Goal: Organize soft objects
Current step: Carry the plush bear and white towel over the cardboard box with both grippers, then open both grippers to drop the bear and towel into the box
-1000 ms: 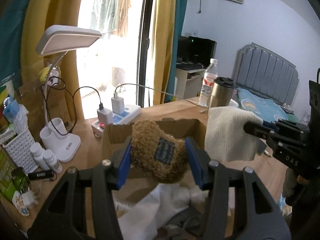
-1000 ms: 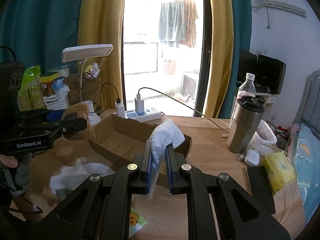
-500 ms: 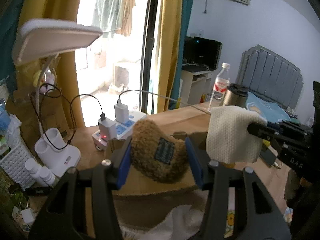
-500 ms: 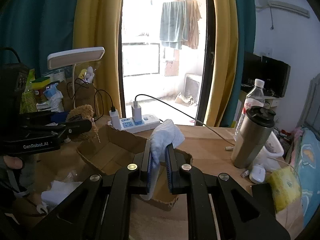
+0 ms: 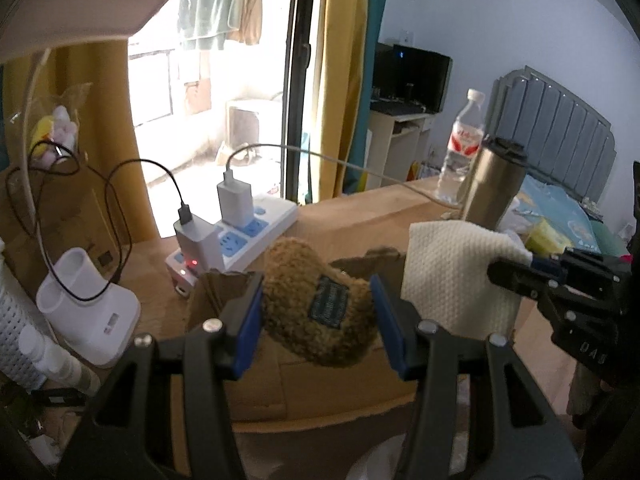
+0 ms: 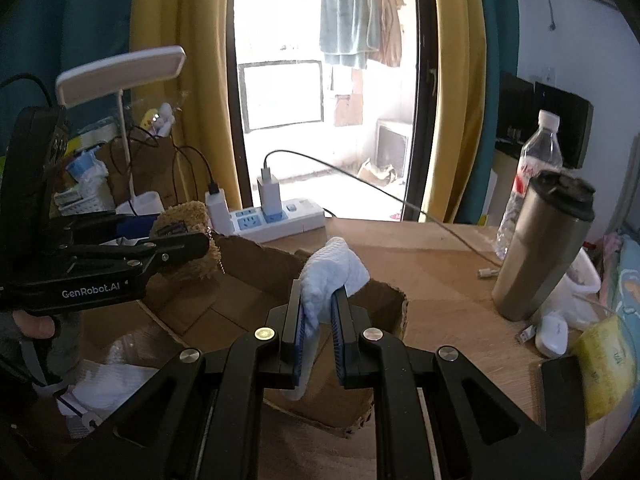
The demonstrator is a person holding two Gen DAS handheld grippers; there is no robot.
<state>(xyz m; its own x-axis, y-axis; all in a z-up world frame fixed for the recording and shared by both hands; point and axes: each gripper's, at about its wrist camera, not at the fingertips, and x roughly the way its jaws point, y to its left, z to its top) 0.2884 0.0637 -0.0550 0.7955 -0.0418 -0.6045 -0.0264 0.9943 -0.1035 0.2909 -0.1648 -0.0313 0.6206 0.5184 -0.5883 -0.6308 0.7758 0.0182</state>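
Gripping a brown plush toy point(image 5: 316, 308) between its blue pads, the left gripper point(image 5: 318, 312) stands partly open, its jaws pressed against the toy's two sides. The toy bears a small dark fabric label and hangs above the near part of an open cardboard box point(image 5: 304, 384), not touching the box floor as far as the left wrist view shows. In the right wrist view the same toy point(image 6: 188, 220) shows at the left, over the box's far left corner, with a short bead chain dangling from it.

The right gripper point(image 6: 316, 312) is closed almost fully on a white textured cloth point(image 6: 332, 276); the cloth bunches above the pads and a strip of it hangs down between the fingers. It is held over the cardboard box point(image 6: 236, 300), near the box's right wall. From the left wrist view the cloth point(image 5: 452, 280) hangs as a flat sheet from the right gripper point(image 5: 496, 270), just right of the toy.

A person's fingers point(image 6: 34, 324) wrap the left gripper's handle. More white fabric point(image 6: 108, 384) lies on the wooden table point(image 6: 440, 264) in front of the box. Behind the box sit a power strip point(image 5: 240, 240) with chargers plugged in and a white desk lamp point(image 6: 120, 76). A steel tumbler point(image 6: 540, 248) and a water bottle point(image 6: 532, 172) stand well to the right.
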